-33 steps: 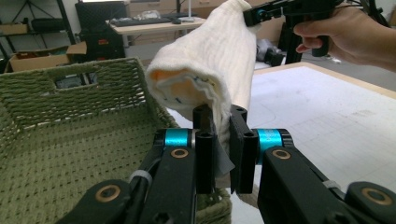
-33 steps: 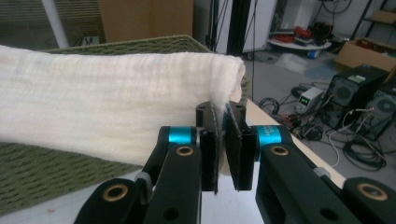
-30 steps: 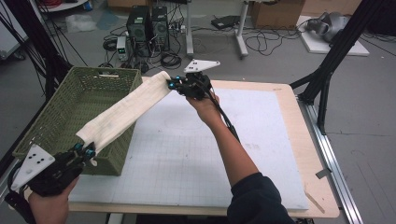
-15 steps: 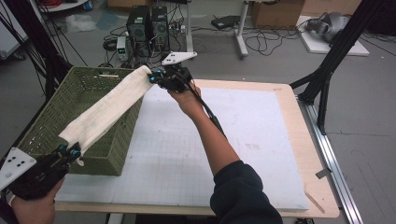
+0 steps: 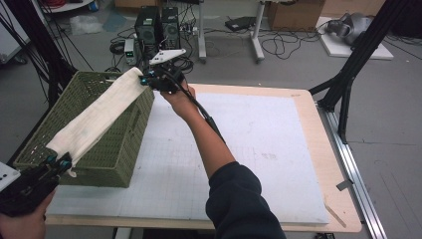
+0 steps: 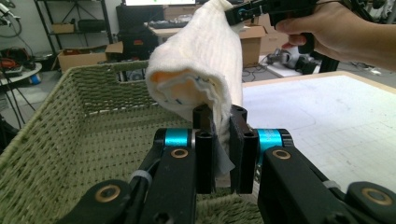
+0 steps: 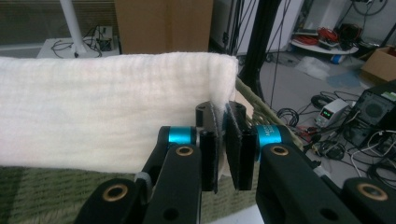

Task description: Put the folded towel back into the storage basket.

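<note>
A folded cream-white towel (image 5: 97,117) hangs stretched between my two grippers, slanting over the green woven basket (image 5: 74,97). My left gripper (image 5: 60,162) at the near left is shut on the towel's near end (image 6: 205,79), above the basket's front wall. My right gripper (image 5: 145,79) is shut on the far end (image 7: 140,116), at the basket's far right corner. In the left gripper view the pads (image 6: 205,140) pinch the cloth and the other hand's gripper (image 6: 243,11) holds the top. The right gripper view shows the cloth edge (image 7: 219,100) clamped between its pads.
The basket stands on the left part of a white gridded mat (image 5: 239,144) on a wooden table (image 5: 343,199). Computer towers (image 5: 157,25), cables and a black tripod leg (image 5: 348,74) stand on the floor beyond the table.
Both grippers have carried the towel leftward, from over the basket's right wall and the mat to above the basket. The right gripper went further, toward the far left.
</note>
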The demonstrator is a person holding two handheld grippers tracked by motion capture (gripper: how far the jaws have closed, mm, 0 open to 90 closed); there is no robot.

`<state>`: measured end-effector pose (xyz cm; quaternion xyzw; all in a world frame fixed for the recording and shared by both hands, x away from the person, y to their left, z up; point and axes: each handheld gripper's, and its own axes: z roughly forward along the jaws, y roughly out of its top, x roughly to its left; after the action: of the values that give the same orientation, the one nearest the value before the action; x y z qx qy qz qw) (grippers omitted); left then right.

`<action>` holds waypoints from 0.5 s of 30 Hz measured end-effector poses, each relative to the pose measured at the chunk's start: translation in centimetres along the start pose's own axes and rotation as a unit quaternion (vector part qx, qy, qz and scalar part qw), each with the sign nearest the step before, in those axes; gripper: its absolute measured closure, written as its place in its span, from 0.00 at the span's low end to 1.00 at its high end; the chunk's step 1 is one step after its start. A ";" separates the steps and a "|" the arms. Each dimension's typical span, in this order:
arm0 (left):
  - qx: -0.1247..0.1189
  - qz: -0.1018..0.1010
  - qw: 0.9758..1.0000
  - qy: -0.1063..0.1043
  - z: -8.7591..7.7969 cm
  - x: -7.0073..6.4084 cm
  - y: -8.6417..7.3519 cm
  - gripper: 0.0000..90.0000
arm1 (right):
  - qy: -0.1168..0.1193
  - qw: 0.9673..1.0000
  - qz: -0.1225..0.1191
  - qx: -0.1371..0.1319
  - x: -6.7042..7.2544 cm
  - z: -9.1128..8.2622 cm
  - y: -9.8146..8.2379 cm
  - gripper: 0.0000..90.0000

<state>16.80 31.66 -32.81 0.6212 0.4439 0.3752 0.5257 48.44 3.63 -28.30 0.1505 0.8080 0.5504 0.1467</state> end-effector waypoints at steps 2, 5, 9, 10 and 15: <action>0.001 0.003 1.000 0.008 -0.2 0.2 0.0 0.92 | -0.001 1.000 0.000 0.002 0.2 0.6 0.3 0.93; 0.005 0.000 1.000 0.013 -0.2 0.5 -0.1 0.91 | -0.006 1.000 -0.003 0.006 0.5 1.4 0.7 0.93; 0.006 -0.002 1.000 0.020 -0.2 0.8 -0.2 0.91 | -0.009 1.000 -0.004 0.008 0.7 2.5 1.0 0.93; 0.006 -0.002 1.000 0.020 -0.2 0.8 -0.2 0.91 | -0.011 1.000 -0.003 0.008 0.7 2.7 1.0 0.93; 0.009 0.002 1.000 0.029 -0.3 1.0 -0.1 0.91 | -0.014 1.000 0.004 0.008 1.0 3.5 1.0 0.93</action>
<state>16.85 32.75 -32.86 0.6159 0.4610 0.3898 0.5062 49.03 7.34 -28.61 0.1624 0.8096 0.5424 0.1550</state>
